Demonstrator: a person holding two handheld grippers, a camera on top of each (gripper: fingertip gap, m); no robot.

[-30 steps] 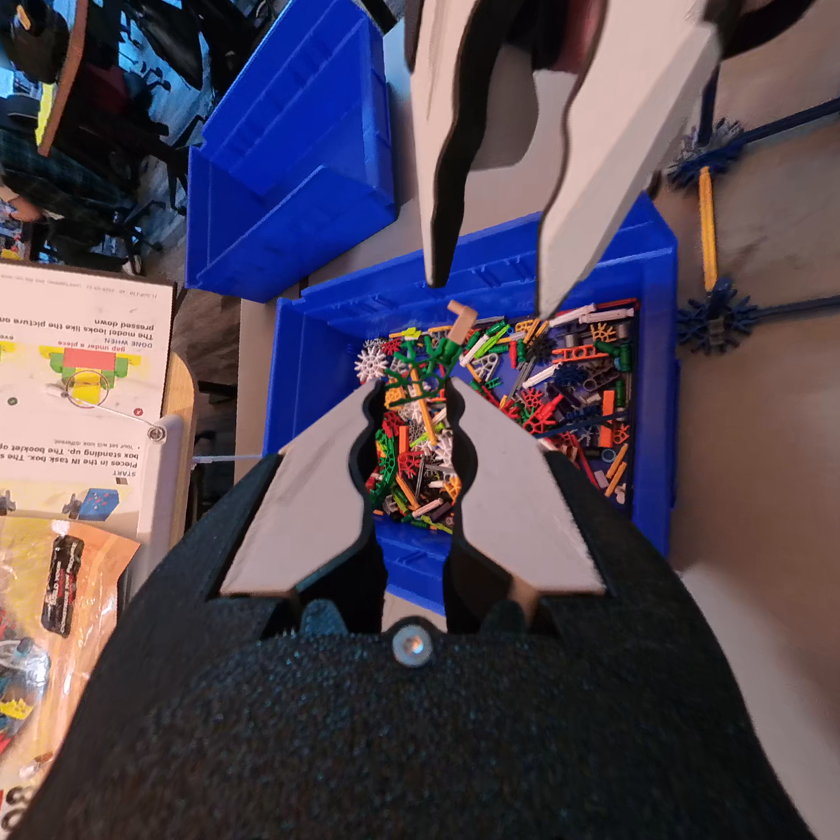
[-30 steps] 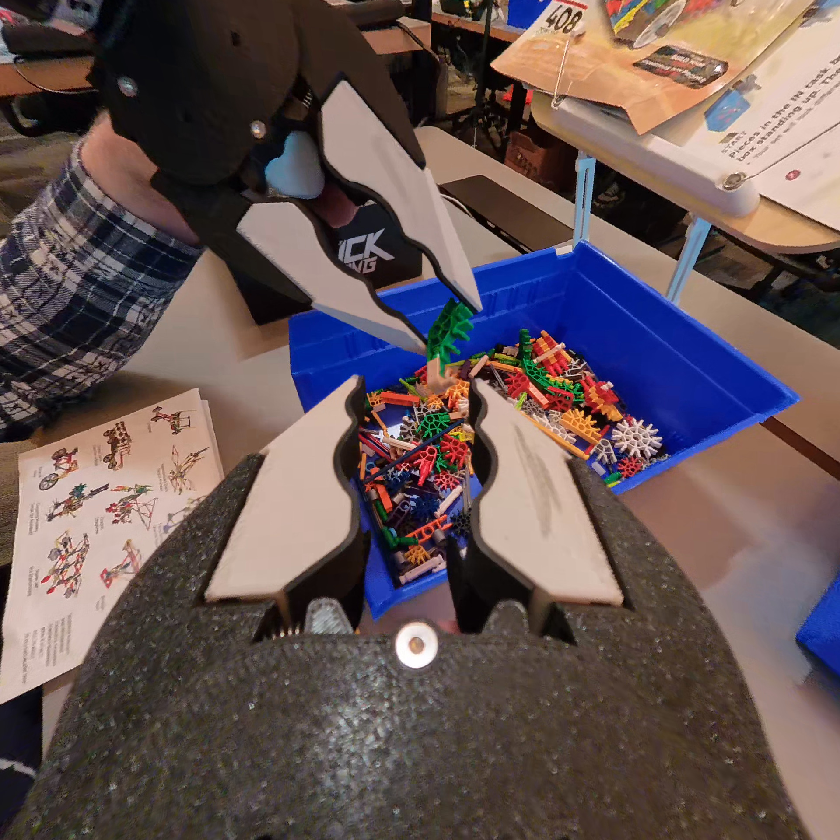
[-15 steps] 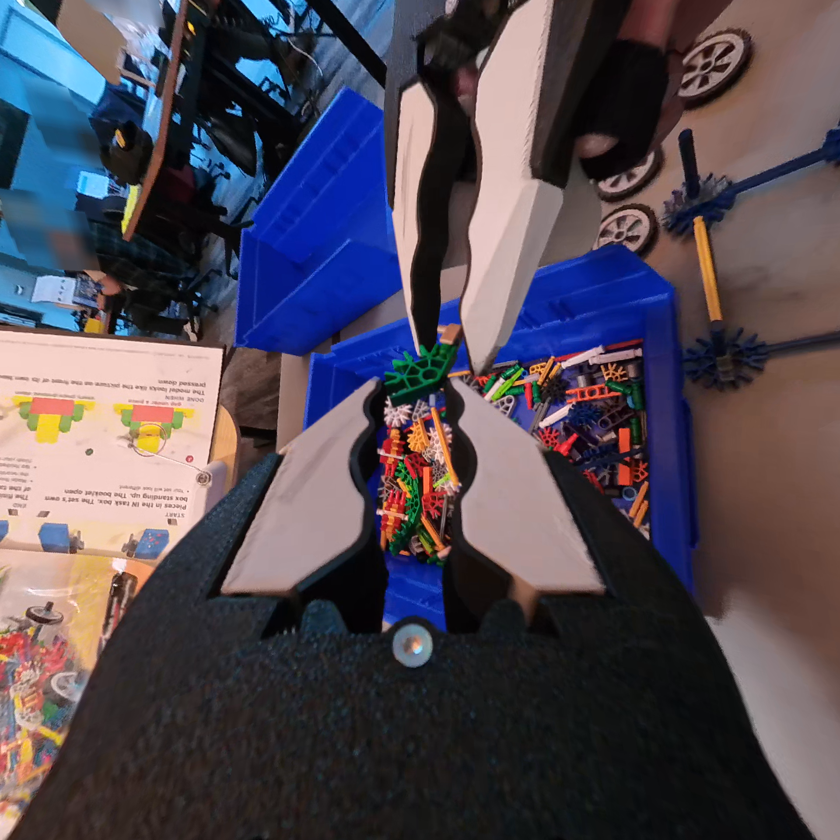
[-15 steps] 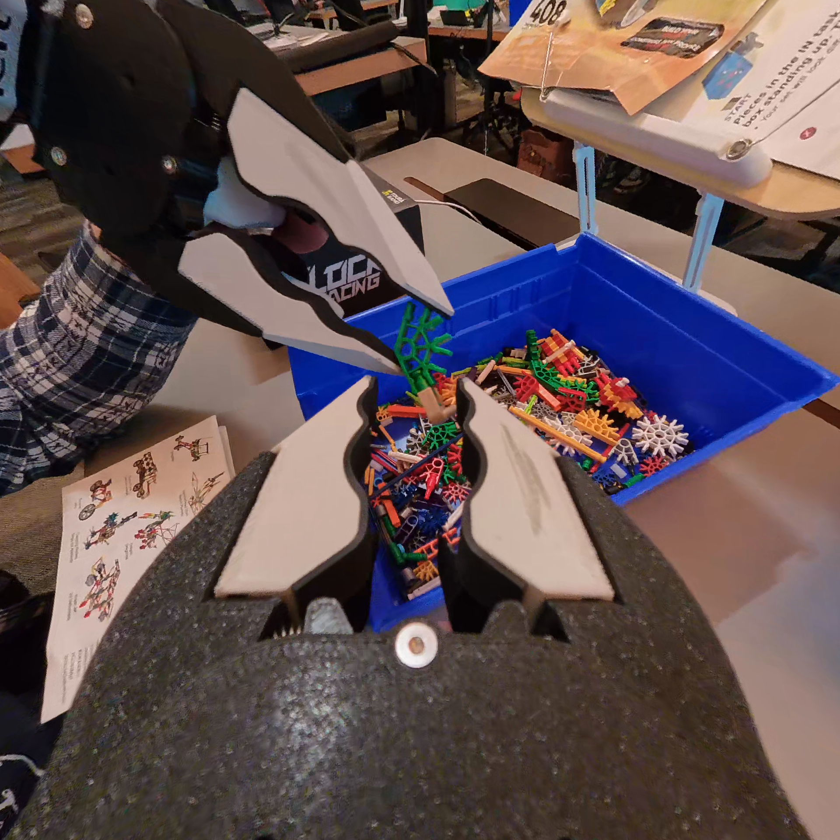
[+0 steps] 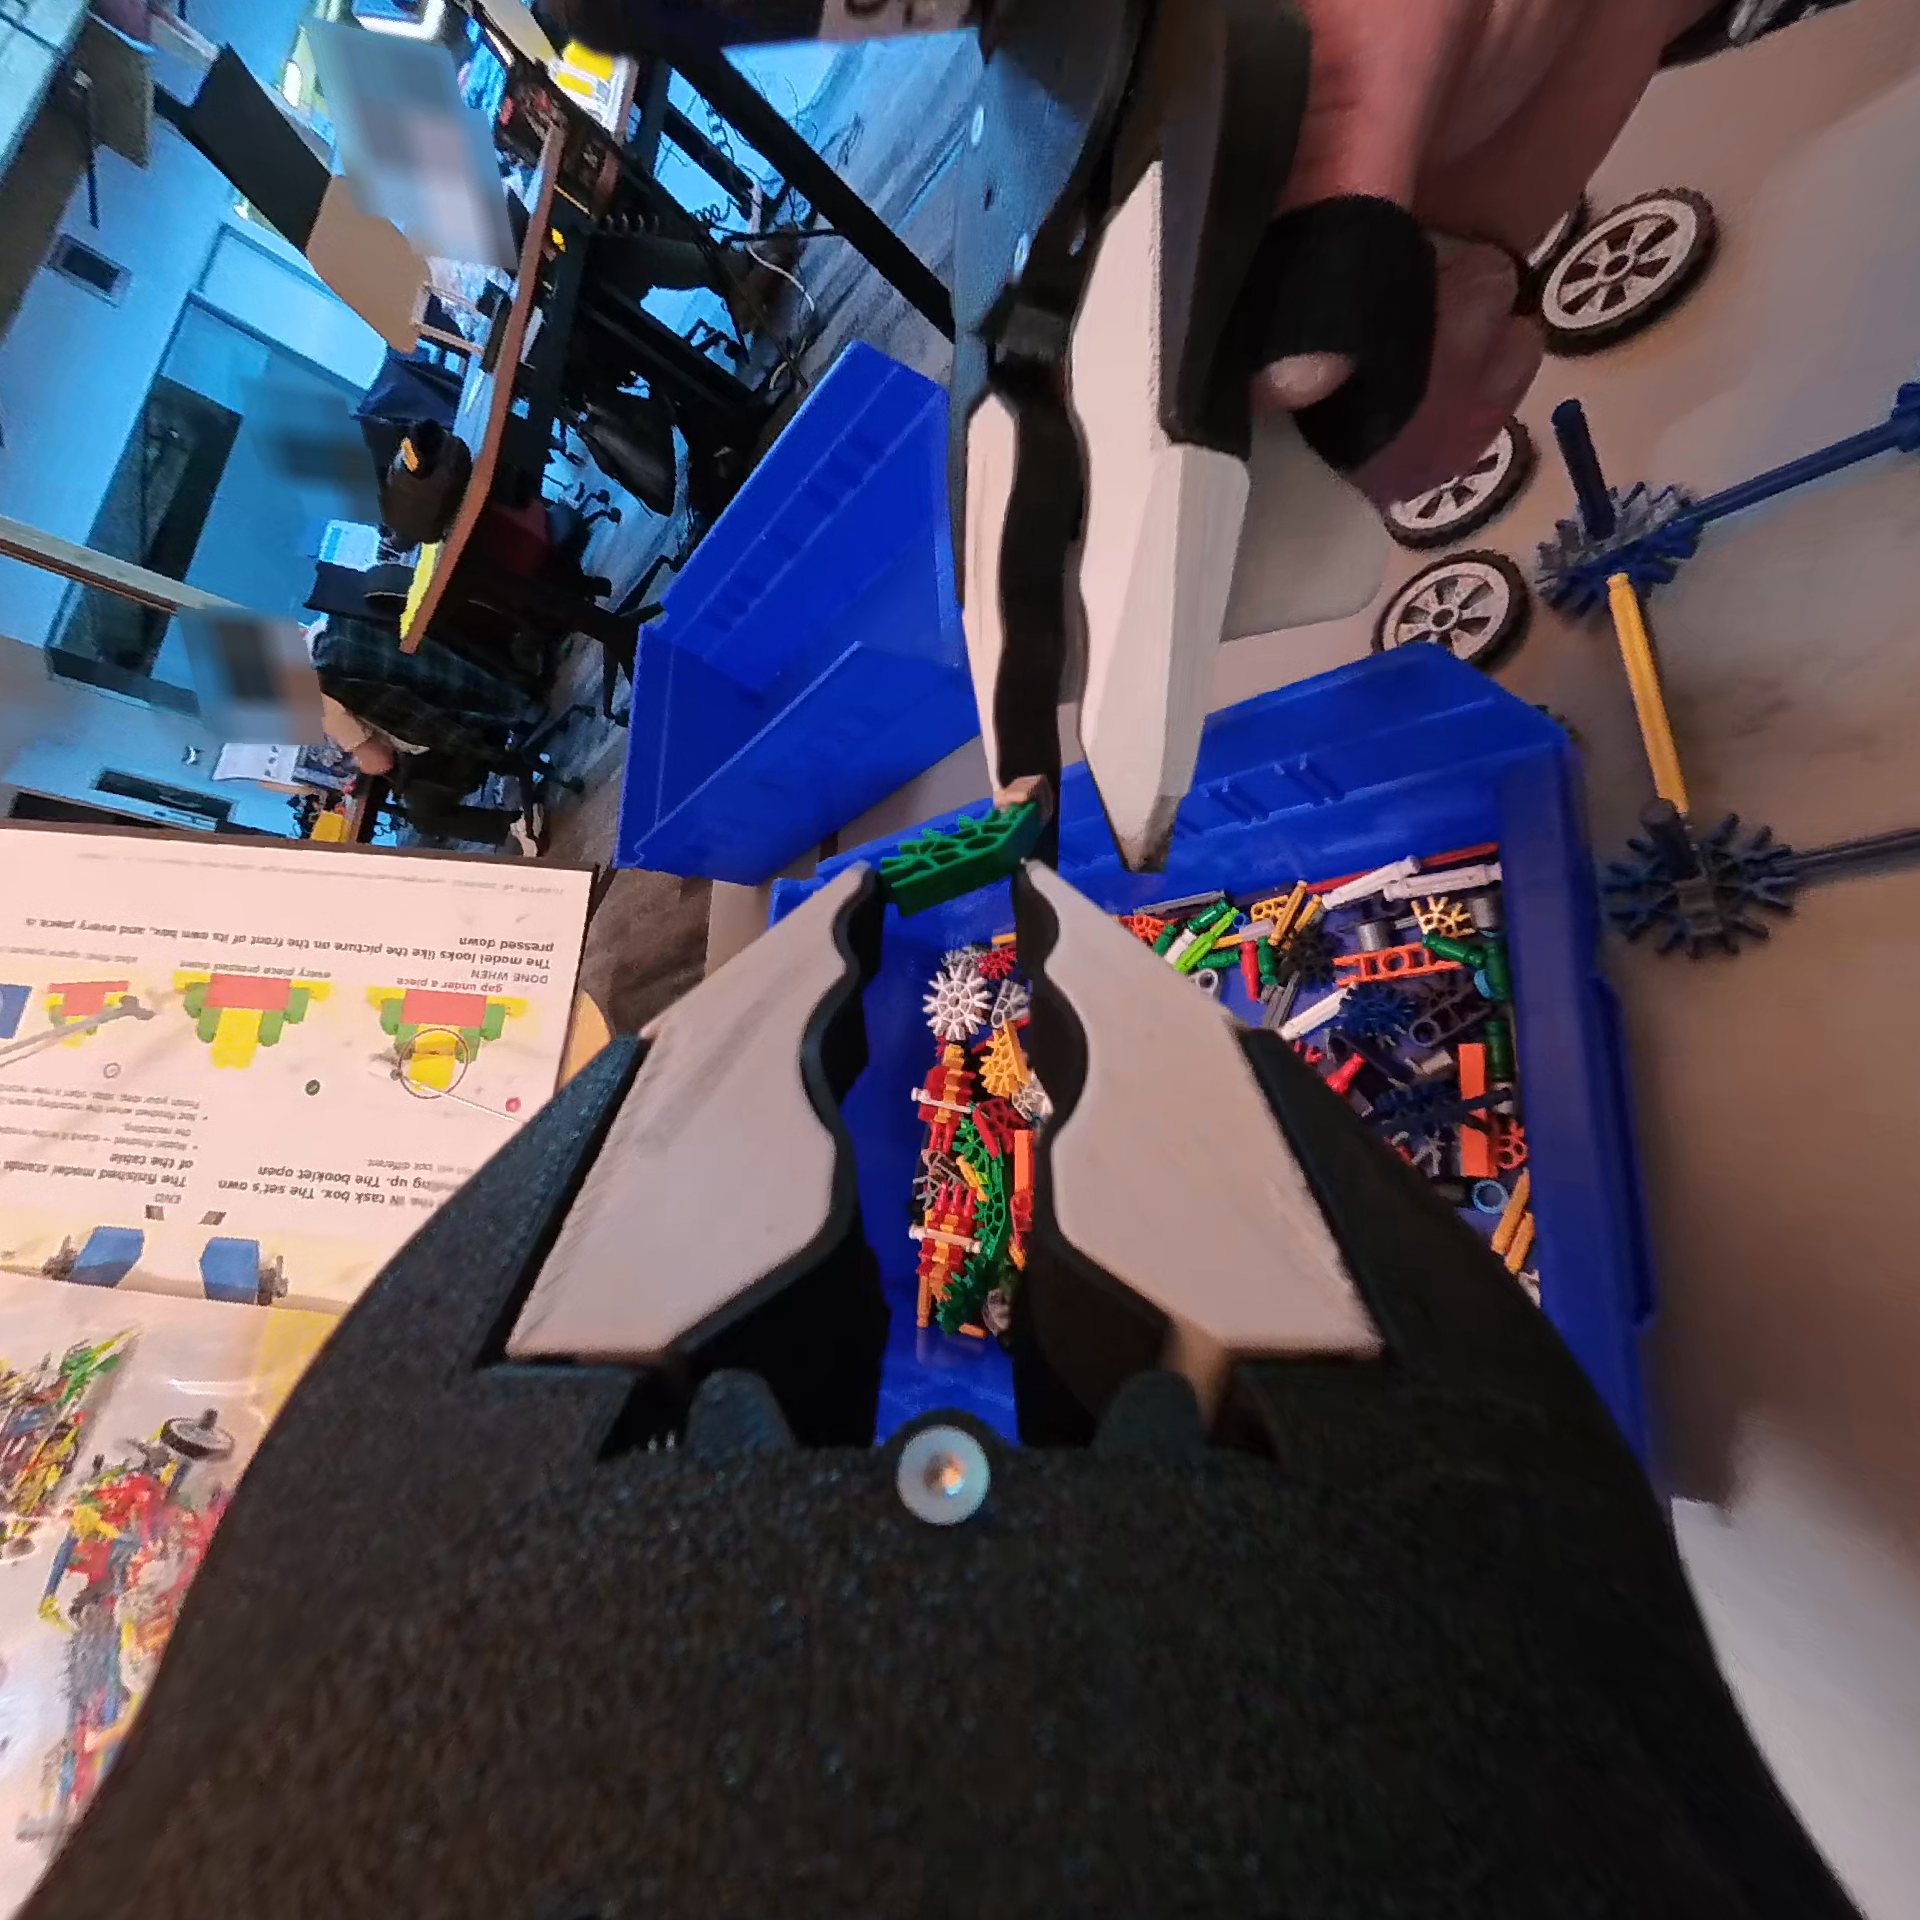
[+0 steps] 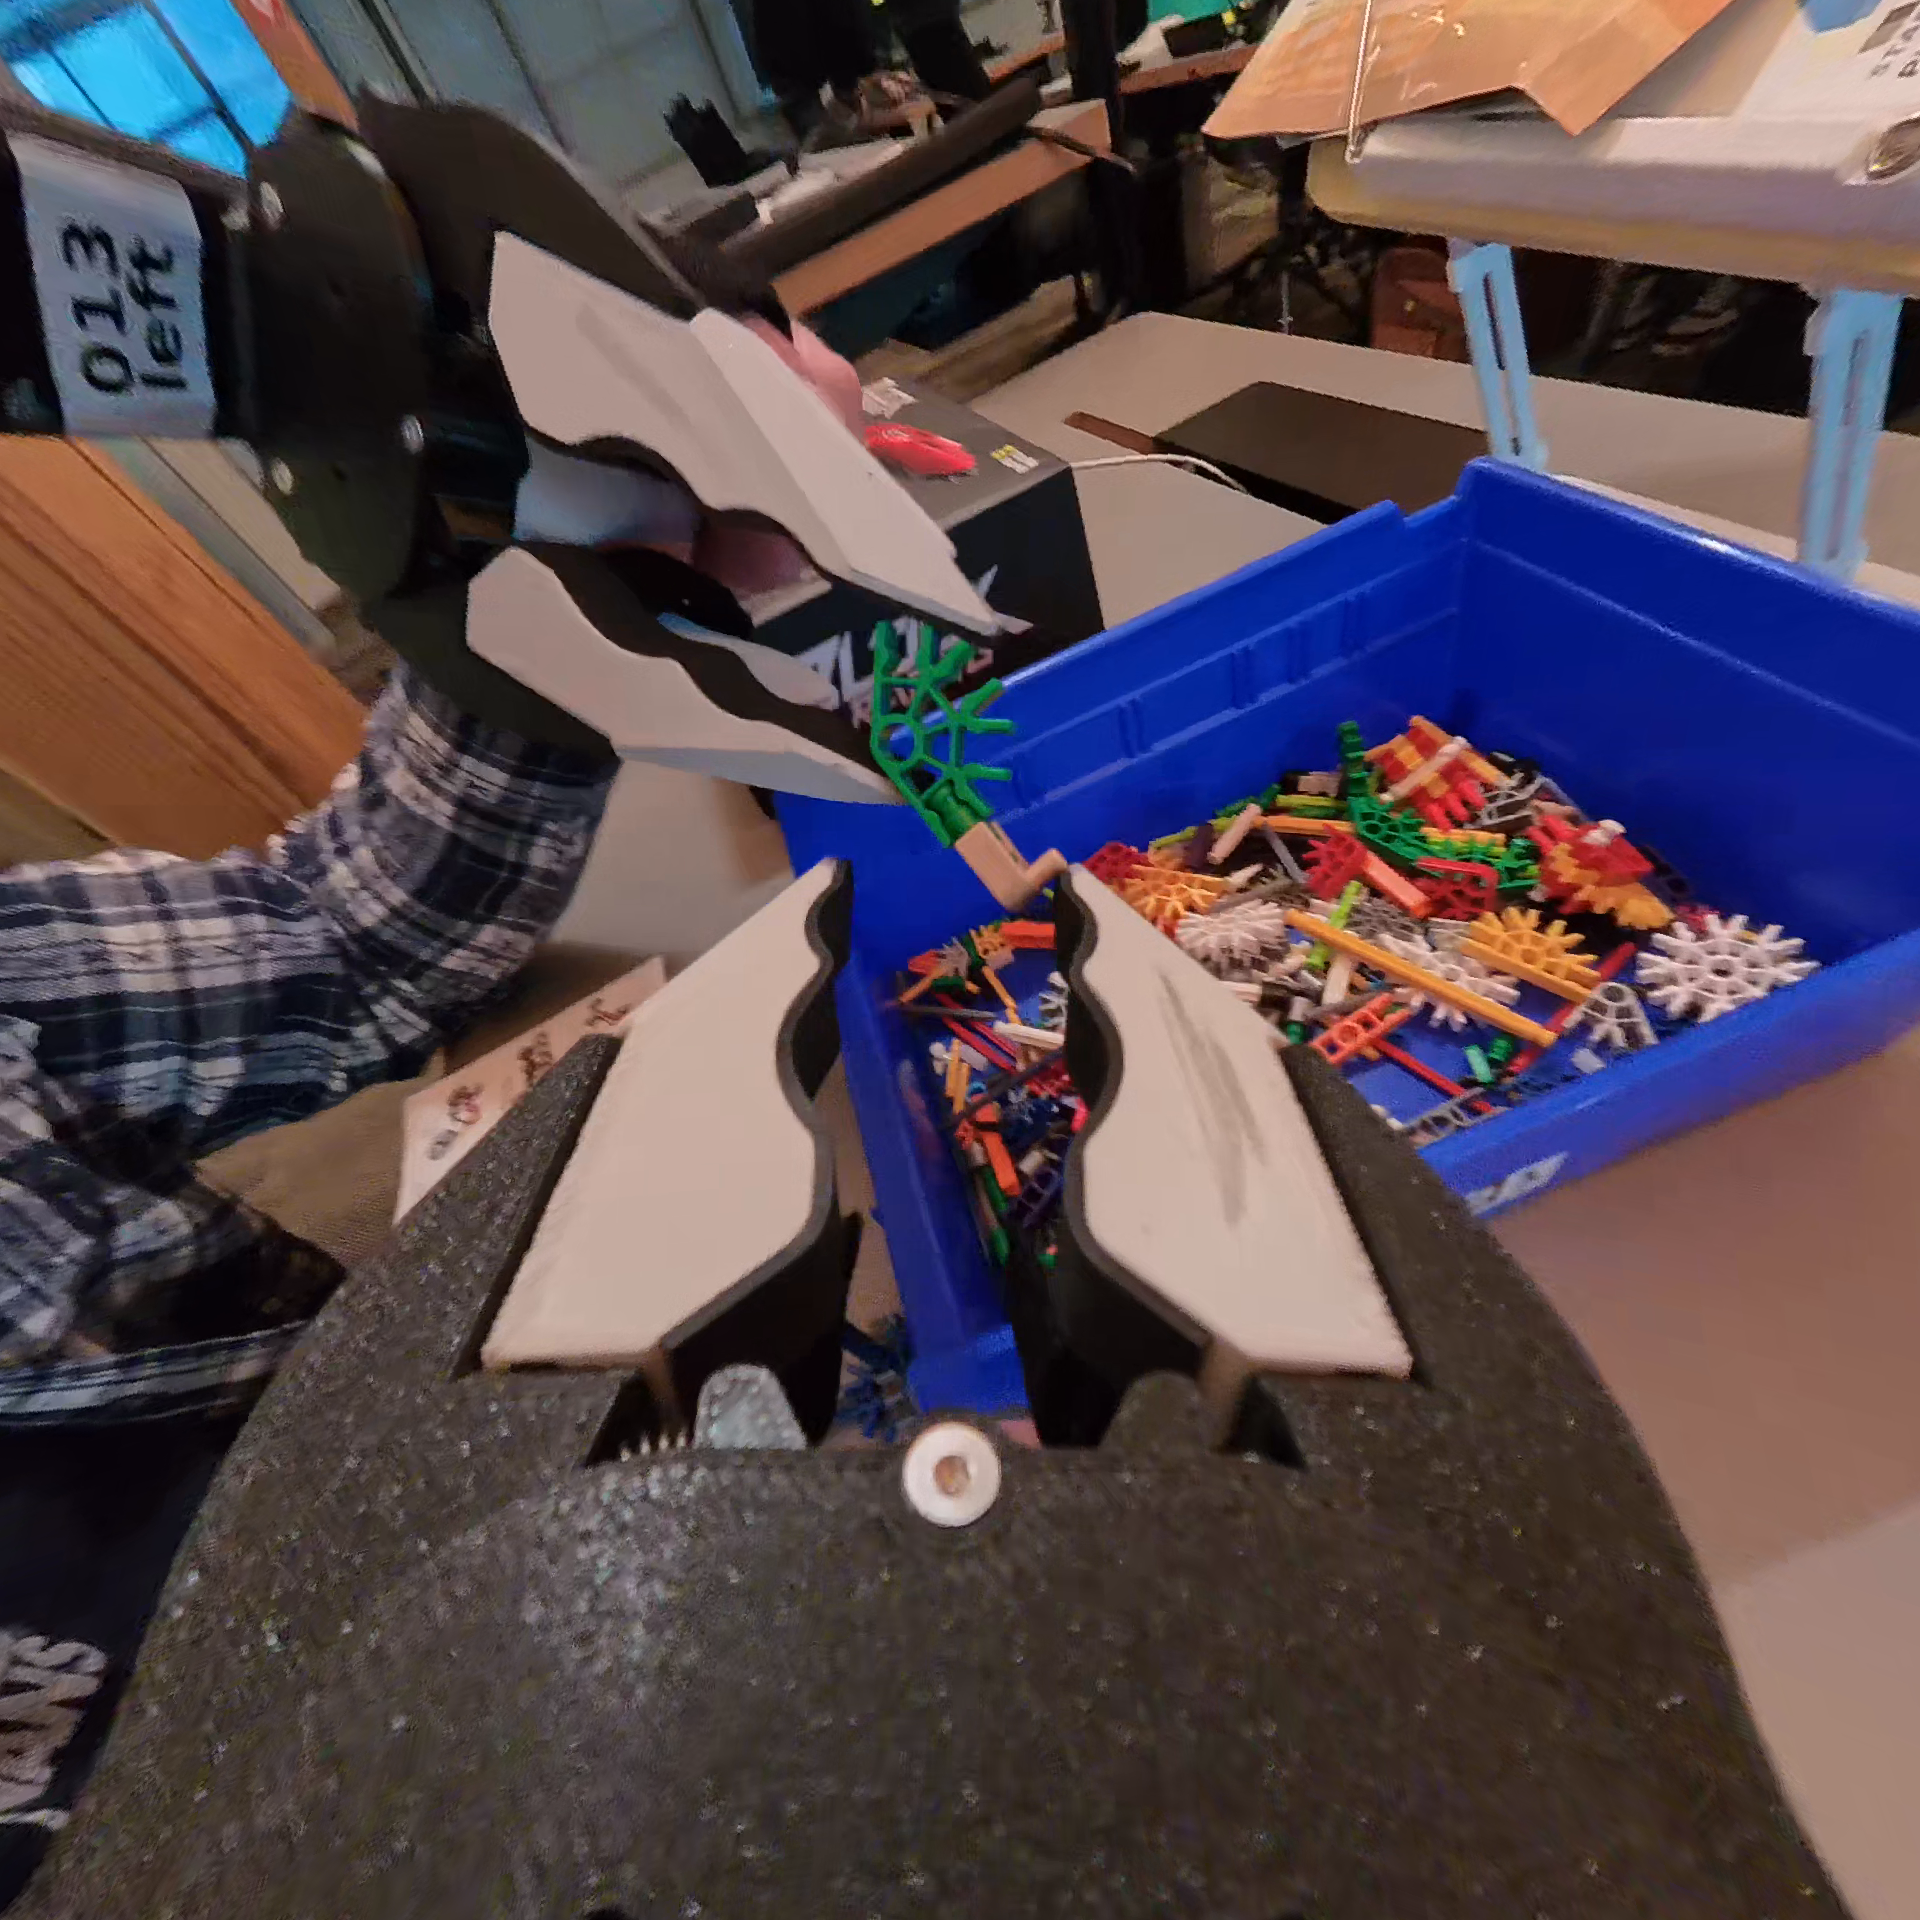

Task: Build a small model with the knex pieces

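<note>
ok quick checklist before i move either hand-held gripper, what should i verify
1. Left hand-held gripper clamped on the green connector: ok, the connector sits between its fingertips.
2. Tan piece joined to the connector's stem: ok.
3. How firmly that joint is seated: cannot tell.
4. Right hand-held gripper gripping the tan piece: not ok, its jaws are open and the piece meets only one fingertip.
5. Blue bin under the held parts, should one drop: ok, roughly below them.
</note>
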